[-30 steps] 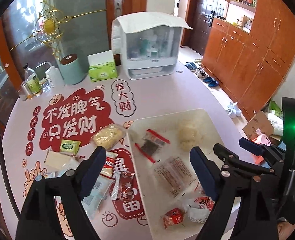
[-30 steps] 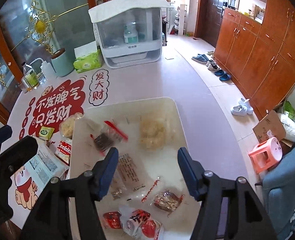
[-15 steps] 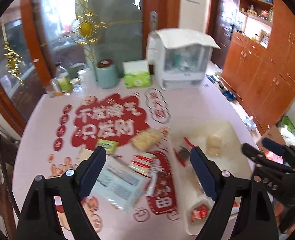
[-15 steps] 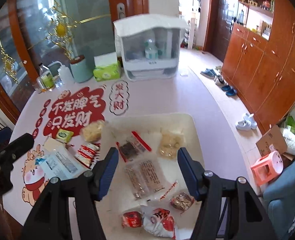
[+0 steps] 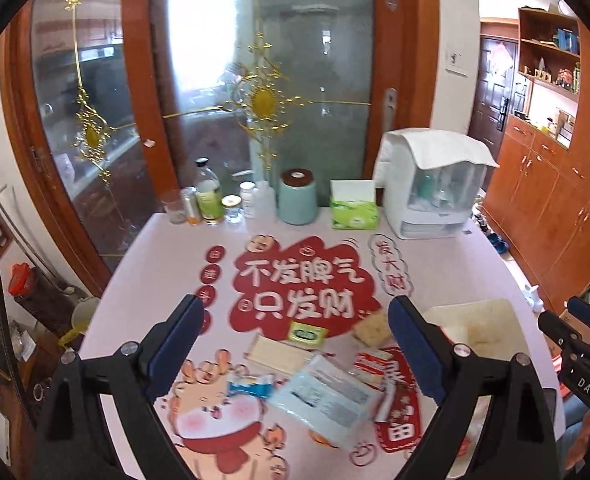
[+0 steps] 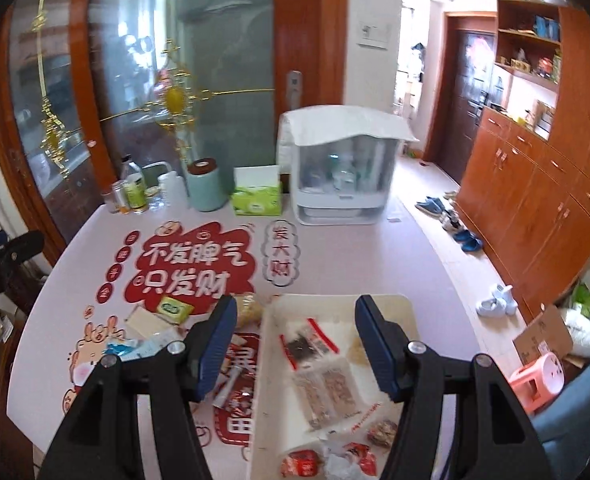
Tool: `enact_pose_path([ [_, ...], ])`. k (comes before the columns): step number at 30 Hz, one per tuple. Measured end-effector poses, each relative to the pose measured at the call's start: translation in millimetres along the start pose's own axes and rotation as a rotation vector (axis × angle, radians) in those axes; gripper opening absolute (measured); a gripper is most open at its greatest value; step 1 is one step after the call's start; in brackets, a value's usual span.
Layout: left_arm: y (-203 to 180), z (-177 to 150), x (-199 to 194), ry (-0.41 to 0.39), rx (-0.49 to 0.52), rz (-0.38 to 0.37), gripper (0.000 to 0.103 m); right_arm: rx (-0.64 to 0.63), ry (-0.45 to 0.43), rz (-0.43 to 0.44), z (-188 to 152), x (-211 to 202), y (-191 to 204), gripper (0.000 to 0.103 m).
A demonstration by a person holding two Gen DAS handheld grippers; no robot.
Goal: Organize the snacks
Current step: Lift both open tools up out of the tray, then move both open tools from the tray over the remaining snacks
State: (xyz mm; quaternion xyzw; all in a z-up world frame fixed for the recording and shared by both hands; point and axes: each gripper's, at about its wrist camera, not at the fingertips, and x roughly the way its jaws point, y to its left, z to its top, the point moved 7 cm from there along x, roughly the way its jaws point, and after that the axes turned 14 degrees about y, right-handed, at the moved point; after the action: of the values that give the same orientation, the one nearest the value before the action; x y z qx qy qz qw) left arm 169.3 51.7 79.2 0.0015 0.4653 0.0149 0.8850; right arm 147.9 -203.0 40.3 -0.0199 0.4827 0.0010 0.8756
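Two wrist fisheyes above the table (image 5: pixel 435 256), facing the glass door (image 6: pixel 231 80); shared tray (image 6: pixel 375 300).

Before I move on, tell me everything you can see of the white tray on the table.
The white tray is a shallow rectangular dish with rounded corners and a low raised rim, plastic by the look of it. It lies flat on the pink table, at its near right part, beside the loose packets on the red print. Inside lie a red-striped dark packet, a clear twin-cell packet, a pale crumbly snack and red wrappers at the near end. Neither hand-held gripper touches it.
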Motion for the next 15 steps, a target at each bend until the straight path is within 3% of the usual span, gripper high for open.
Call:
enact_pose_path([
  [9, 60, -7, 33, 0.058, 0.011, 0.005, 0.094, -0.063, 0.11, 0.101, -5, 41, 73, 0.062],
  [15, 82, -21, 77, 0.134, 0.115, -0.013, 0.094, -0.139, 0.173, 0.133, -24, 76, 122, 0.062],
])
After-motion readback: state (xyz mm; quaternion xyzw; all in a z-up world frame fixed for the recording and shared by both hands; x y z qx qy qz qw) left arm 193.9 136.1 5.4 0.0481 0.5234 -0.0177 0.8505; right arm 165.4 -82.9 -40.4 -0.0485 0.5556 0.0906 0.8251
